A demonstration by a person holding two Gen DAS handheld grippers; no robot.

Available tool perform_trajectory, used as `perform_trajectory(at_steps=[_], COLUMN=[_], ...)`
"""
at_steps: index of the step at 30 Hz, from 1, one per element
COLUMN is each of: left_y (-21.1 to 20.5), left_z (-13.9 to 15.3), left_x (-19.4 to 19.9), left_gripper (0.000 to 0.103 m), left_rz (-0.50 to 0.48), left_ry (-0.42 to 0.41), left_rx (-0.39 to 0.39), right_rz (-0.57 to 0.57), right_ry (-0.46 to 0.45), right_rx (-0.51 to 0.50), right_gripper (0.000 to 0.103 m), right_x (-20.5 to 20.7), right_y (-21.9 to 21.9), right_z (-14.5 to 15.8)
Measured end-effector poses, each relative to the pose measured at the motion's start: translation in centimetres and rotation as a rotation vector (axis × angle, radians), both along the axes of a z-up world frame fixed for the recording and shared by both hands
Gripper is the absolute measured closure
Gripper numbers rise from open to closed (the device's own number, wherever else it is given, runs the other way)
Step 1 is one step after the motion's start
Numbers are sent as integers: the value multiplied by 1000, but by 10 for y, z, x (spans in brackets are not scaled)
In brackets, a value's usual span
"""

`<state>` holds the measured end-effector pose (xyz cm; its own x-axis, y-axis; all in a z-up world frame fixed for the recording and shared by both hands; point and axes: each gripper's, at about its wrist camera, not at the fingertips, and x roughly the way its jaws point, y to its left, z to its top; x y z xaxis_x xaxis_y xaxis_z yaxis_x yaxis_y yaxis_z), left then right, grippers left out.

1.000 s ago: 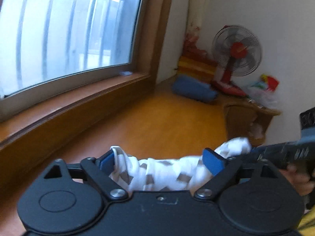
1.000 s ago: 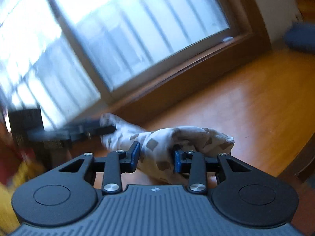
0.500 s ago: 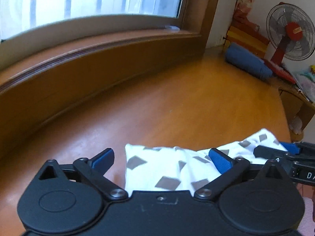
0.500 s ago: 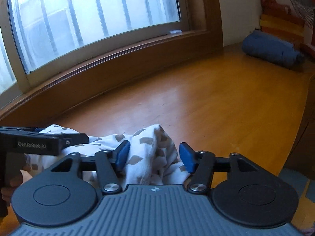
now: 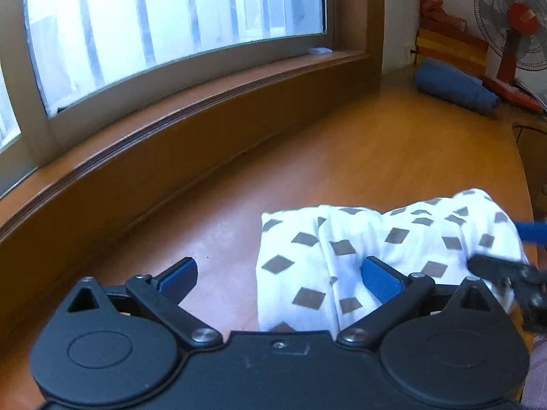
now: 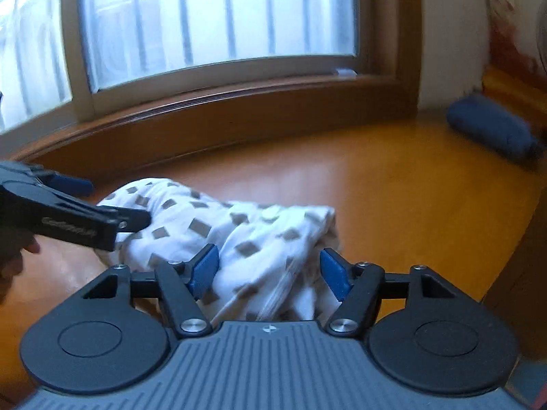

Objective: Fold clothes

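One white garment (image 5: 386, 249) printed with grey diamonds is seen lying bunched on the orange wooden surface (image 5: 342, 157), below the window sill (image 5: 191, 102). Two grippers are counted. The left gripper (image 5: 278, 276) is held with its jaws spread wide; only the right-hand one of its two blue pads (image 5: 381, 278) overlaps the cloth, the other stands over bare wood, and nothing is gripped. The right gripper (image 6: 270, 270) is seen with its jaws opening; a fold of the garment lies between its two blue pads (image 6: 205, 268), which are not pressed on it. In the right wrist view the left gripper is seen at the cloth's far end, with part of one hand (image 6: 15, 256) behind it. One rolled blue bundle (image 5: 454, 87) lies well apart near the wall, and one red standing fan (image 5: 512, 30) is placed beside it. One small pale object (image 5: 320, 51) rests on the sill.
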<state>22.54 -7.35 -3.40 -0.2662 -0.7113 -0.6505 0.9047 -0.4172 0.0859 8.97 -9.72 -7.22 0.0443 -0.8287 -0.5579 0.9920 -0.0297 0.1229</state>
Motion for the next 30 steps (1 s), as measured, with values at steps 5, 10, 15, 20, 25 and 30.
perform_trajectory(at_steps=[5, 10, 15, 20, 25, 30], left_y=[2, 13, 38, 55, 54, 53], left_z=[-1, 10, 23, 22, 16, 14], left_x=[-7, -1, 20, 21, -4, -28], left_gripper=[0, 0, 0, 0, 0, 0], left_rz=[-19, 22, 55, 99, 185, 304], left_ry=[-33, -4, 89, 150, 177, 203], left_rx=[-35, -4, 96, 185, 229, 244], right_rz=[17, 20, -7, -7, 39, 186], right_ry=[-193, -188, -191, -234, -294, -247], right_rx=[56, 13, -55, -62, -21, 11], right_gripper=[34, 28, 22, 18, 18, 18], right_x=[-11, -5, -18, -42, -63, -82], right_y=[12, 37, 56, 58, 37, 23], right_z=[-5, 2, 14, 18, 13, 14])
